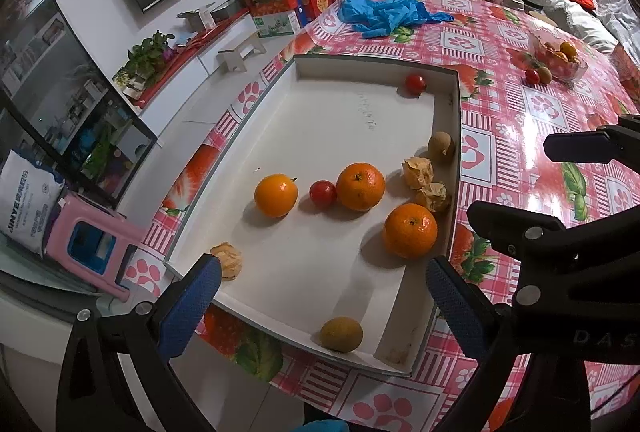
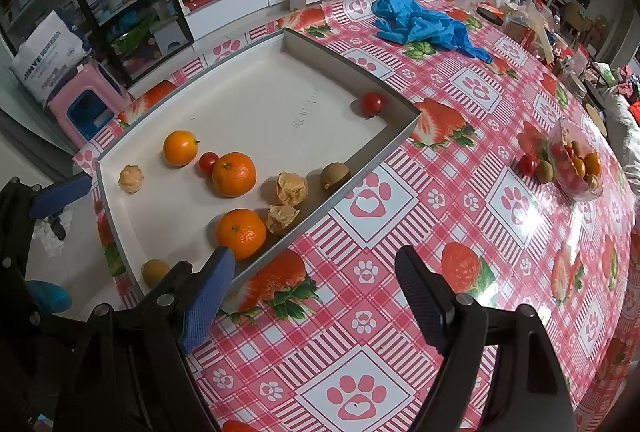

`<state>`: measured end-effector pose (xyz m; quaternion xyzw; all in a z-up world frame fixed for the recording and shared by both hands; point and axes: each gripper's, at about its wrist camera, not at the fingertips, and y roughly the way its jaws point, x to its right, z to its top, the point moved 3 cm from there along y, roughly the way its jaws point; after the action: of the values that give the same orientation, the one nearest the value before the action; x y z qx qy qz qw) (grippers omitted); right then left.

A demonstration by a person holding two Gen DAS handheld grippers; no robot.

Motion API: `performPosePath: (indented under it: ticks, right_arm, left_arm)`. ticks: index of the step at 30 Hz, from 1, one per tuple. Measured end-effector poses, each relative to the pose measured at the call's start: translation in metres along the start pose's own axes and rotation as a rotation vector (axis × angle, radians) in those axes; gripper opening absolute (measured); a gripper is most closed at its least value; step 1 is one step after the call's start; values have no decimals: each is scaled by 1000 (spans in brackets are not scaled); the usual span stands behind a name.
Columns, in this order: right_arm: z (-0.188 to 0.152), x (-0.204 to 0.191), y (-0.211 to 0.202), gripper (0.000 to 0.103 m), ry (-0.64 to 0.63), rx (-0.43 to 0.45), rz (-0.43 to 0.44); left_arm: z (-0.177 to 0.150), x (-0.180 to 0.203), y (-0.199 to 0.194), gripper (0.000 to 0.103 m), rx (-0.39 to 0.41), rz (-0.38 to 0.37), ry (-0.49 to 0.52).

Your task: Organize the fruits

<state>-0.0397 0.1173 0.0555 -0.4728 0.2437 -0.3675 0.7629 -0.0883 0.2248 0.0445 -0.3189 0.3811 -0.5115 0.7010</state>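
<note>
Both grippers — left (image 1: 320,296), right (image 2: 312,296) — gape wide, empty, near tray (image 2: 348,183) fruit.

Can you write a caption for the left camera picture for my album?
Open left gripper above a white tray of oranges, tomatoes and husked fruits.

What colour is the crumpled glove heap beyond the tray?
Bright blue crumpled glove heap; clearest in the right wrist view.

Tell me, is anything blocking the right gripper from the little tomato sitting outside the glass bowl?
Nothing visible does. The right gripper hangs open over bare tablecloth, and the tomato sits in the open beside a brown fruit and the bowl.
</note>
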Motion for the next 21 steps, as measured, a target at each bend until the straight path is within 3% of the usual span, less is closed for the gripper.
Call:
performPosePath:
  ticks: [21]
  right_arm:
    - [0,-1,-1,85,-2,-2,0]
  left_arm:
    - [-2,-1,-1,103,-1,-2,3]
